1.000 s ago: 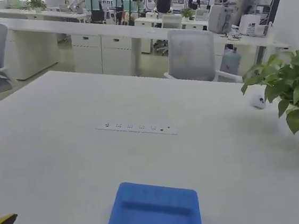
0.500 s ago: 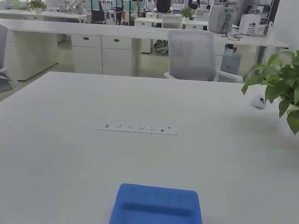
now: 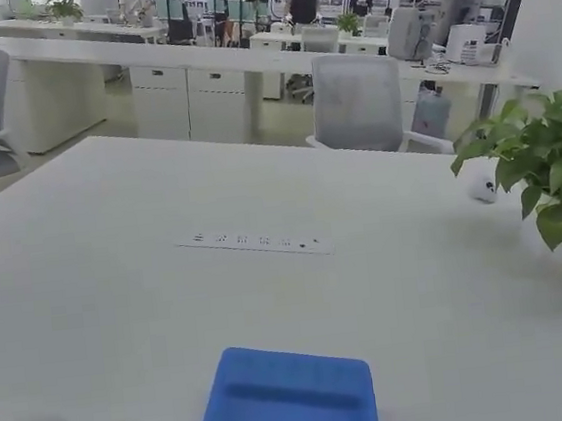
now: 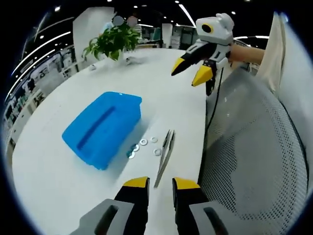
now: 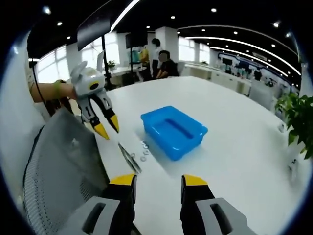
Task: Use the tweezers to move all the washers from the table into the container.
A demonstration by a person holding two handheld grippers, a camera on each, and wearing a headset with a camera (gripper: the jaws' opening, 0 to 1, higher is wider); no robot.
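Two grippers, both empty. Left gripper (image 4: 160, 183): fingers a narrow gap apart, nothing between them. Tweezers (image 4: 165, 154) lie flat on the table (image 4: 58, 186) just ahead of its fingertips, their near end almost in line with the gap. Washers (image 4: 143, 142) lie loose just beyond those fingertips and to their left, between tweezers and container (image 4: 102, 126), the nearest close to its wall. Right gripper (image 5: 159, 181): fingers wider apart, holding nothing, with the tweezers ahead and left of its fingertips.

Step in hand, as judged: pick-up of the tweezers, not yet begun. Recommended: bring the fingers down across both arms at mid-length and close lightly, leaving the working tips well clear beyond the fingertips. Thin metal lying flat may slide. It sits near the table edge beside the chair (image 4: 254, 147), so a sideways push risks losing it.

Washer count is uncertain: about five, small, and some may overlap. Which end of the tweezers carries the tips cannot be told. The container floor is partly hidden behind its near wall. The blurred pale shape at the head view's lower left cannot be identified.
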